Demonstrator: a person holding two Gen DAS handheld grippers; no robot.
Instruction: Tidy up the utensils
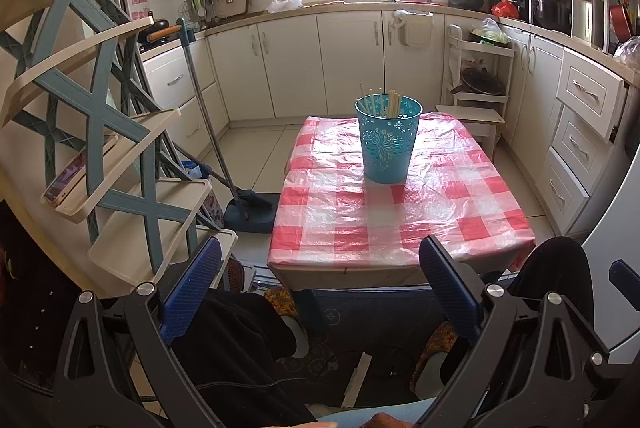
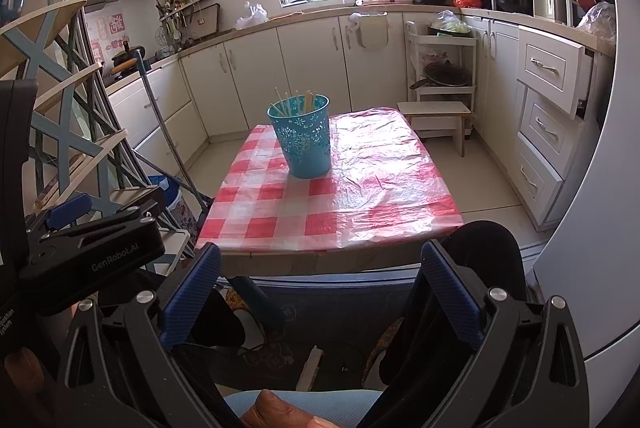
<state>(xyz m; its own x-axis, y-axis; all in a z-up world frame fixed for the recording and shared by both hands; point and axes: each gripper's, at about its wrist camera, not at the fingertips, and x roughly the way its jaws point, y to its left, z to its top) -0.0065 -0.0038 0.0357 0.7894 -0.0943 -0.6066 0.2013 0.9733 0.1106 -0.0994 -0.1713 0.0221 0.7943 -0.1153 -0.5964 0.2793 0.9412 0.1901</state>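
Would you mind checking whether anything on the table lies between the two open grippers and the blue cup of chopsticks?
Nothing visible does. The blue perforated cup holding pale chopsticks stands alone on the red-and-white checked tablecloth; the cloth between it and the near edge is bare. The left gripper and right gripper are both short of the table.

Left wrist: low, before the table's (image 1: 400,228) near edge, facing the window.
Right wrist: same, slightly rightward.
Shared: table, blue holder (image 1: 389,142), cabinets.
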